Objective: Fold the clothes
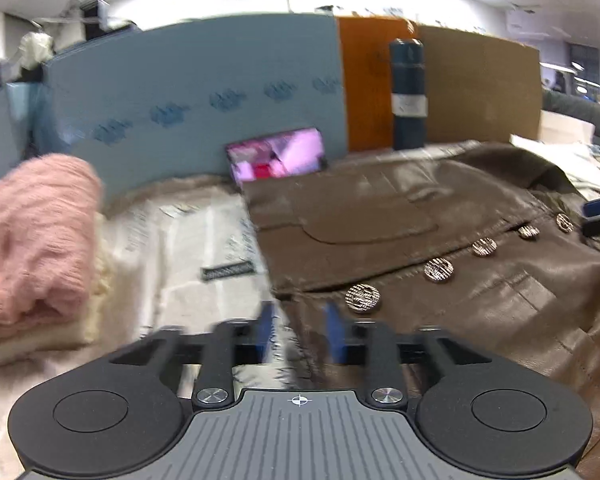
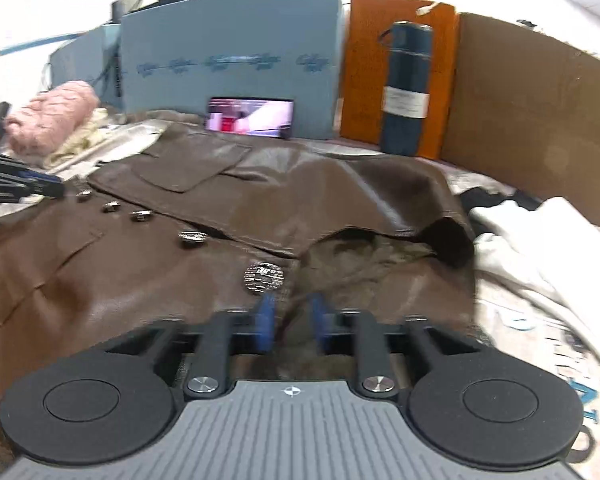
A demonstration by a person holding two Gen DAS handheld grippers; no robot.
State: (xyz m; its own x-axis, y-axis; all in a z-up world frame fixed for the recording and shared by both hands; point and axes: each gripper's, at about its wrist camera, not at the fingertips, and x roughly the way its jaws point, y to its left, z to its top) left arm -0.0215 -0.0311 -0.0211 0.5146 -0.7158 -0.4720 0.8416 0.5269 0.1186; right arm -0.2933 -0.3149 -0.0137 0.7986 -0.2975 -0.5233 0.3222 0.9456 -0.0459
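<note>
— Jacket (image 2: 148, 264), where is it lying?
— Brown leather, spreading across the bench (image 1: 188, 248), filling the lower middle of both views.
— Hand-held grippers?
— Left hand-held gripper (image 1: 300, 332) and right hand-held gripper (image 2: 290, 322) are both standing part open, gripping nothing.

brown glossy jacket (image 2: 260, 200), silver patterned buttons (image 2: 263, 277); pink fuzzy sweater (image 1: 32, 236); dark blue flask (image 2: 406, 88); blue-tipped tongs (image 2: 291, 322).

Both views are taken low and close over the brown jacket (image 1: 440, 208) (image 2: 220, 200), facing the blue board (image 1: 200, 92) (image 2: 232, 52). Its left hem is seen in one, its collar in the other.
</note>
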